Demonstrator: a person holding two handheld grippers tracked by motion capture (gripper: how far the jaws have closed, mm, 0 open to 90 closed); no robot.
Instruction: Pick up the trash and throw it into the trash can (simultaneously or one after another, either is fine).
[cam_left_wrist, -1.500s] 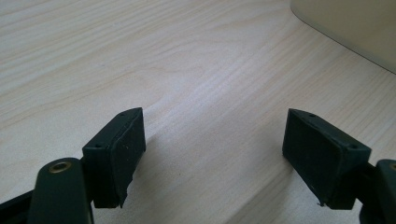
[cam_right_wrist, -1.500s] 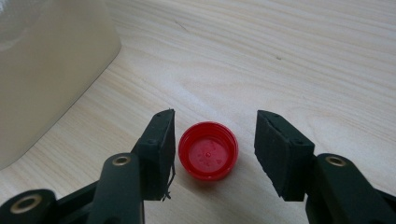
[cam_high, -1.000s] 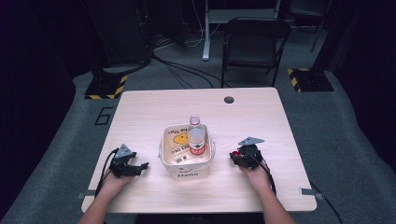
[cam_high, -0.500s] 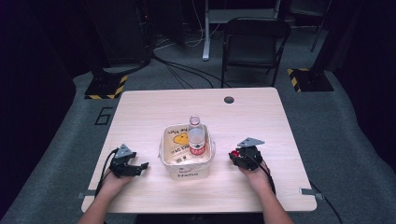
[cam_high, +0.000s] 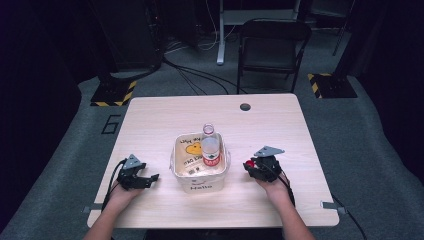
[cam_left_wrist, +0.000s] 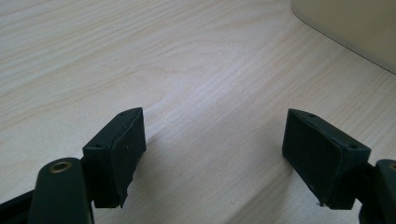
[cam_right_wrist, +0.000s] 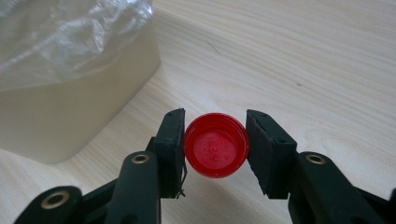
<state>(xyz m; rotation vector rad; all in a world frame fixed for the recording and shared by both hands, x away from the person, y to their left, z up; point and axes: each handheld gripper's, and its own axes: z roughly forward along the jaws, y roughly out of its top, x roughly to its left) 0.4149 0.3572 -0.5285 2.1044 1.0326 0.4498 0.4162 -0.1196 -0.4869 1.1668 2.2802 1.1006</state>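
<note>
Red round plastic bottle cap (cam_right_wrist: 215, 151) pinched between jaws of right gripper (cam_right_wrist: 215, 149), just above light wooden table (cam_high: 160, 120), right of cream plastic tub (cam_high: 199, 177). Tub at table centre, marked "Hello", holding clear plastic bottle (cam_high: 210, 146) with red label, neck uncapped. Left gripper (cam_left_wrist: 212, 149) low over bare wood left of tub, jaws spread wide, nothing between them. Black folding chair (cam_high: 272, 45) beyond far edge.

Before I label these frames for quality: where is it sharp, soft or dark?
High view: bright table, dark surroundings, soft detail. Left gripper view: wood grain sharp, jaws cast soft shadows, white bin corner blurred. Right gripper view: red bottle cap crisp, plastic liner out of focus with glare.
</note>
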